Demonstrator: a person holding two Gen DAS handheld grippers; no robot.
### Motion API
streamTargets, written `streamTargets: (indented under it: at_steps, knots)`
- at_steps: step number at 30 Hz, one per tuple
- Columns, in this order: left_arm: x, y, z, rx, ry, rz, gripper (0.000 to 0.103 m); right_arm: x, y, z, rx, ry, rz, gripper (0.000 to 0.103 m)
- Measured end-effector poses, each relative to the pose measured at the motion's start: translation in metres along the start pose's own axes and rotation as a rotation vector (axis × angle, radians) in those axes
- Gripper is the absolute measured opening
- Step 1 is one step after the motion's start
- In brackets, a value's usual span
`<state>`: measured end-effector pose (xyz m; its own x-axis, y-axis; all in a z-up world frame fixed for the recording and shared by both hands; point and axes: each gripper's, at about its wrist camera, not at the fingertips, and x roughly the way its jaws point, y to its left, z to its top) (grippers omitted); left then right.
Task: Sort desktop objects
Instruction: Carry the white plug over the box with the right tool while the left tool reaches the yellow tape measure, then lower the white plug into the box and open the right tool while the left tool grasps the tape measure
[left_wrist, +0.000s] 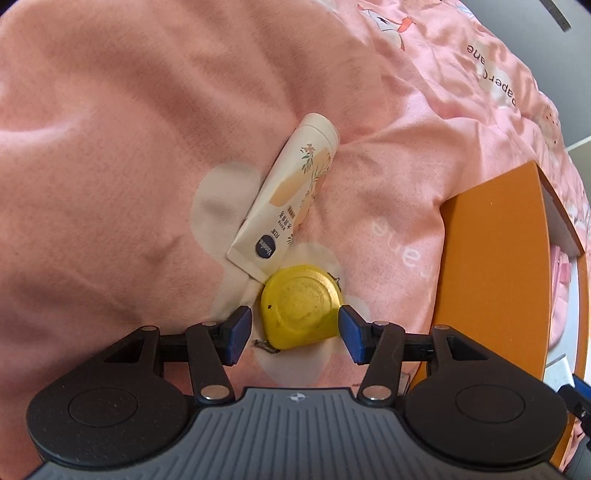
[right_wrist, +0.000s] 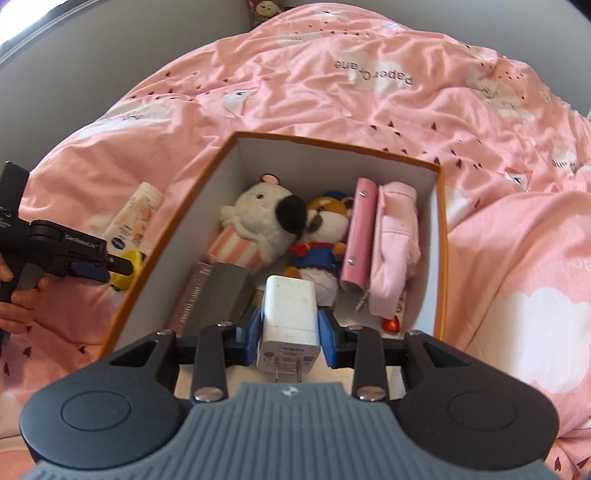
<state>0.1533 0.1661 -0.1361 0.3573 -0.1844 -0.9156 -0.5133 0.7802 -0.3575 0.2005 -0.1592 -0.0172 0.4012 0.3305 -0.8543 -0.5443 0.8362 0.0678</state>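
Note:
A yellow tape measure (left_wrist: 301, 306) lies on the pink quilt, touching the flat end of a cream lotion tube (left_wrist: 291, 192). My left gripper (left_wrist: 295, 332) is low over it and open. Its blue pads (left_wrist: 238, 332) flank the tape measure, and a thin gap shows on the left side. My right gripper (right_wrist: 290, 332) is shut on a white plug charger (right_wrist: 290, 317), prongs toward the camera, held above the near end of the orange box (right_wrist: 332, 142). In the right wrist view the left gripper (right_wrist: 92, 266) shows beside the box, at the tape measure (right_wrist: 129, 266).
The box holds a white plush (right_wrist: 258, 218), a dog plush (right_wrist: 325, 236), a pink binder (right_wrist: 358, 236), pink cloth (right_wrist: 395, 243) and a grey carton (right_wrist: 221, 291). Its orange wall (left_wrist: 495, 266) stands close to the right of the tape measure. A hand (right_wrist: 18, 295) grips the left tool. Rumpled quilt lies all around.

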Motion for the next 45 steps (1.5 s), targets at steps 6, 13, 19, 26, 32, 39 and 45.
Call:
streamTargets:
  at_steps: [6, 13, 19, 26, 32, 39, 45]
  knots:
    - [0.011, -0.003, 0.000, -0.017, 0.000, -0.013, 0.066, 0.007, -0.018, -0.002, 0.058, 0.011, -0.018, 0.036]
    - [0.009, -0.005, -0.004, -0.007, -0.028, -0.023, 0.064, 0.025, -0.012, -0.005, 0.004, 0.036, -0.122, 0.036]
    - [0.000, -0.005, -0.006, -0.014, -0.045, -0.083, 0.064, 0.040, -0.007, -0.007, -0.056, 0.046, -0.188, 0.036]
    - [-0.005, -0.006, -0.008, -0.005, -0.048, -0.082, 0.063, 0.053, 0.001, -0.005, -0.145, 0.074, -0.201, 0.036]
    - [-0.021, -0.007, -0.013, 0.018, -0.062, -0.095, 0.063, 0.069, -0.003, -0.007, -0.137, 0.129, -0.168, 0.036]
    - [-0.046, -0.008, -0.012, 0.018, -0.064, -0.170, 0.019, 0.068, -0.005, -0.006, -0.123, 0.128, -0.144, 0.036]
    - [-0.045, -0.009, -0.014, 0.014, -0.059, -0.090, 0.019, 0.048, -0.005, -0.006, -0.120, 0.087, -0.135, 0.038]
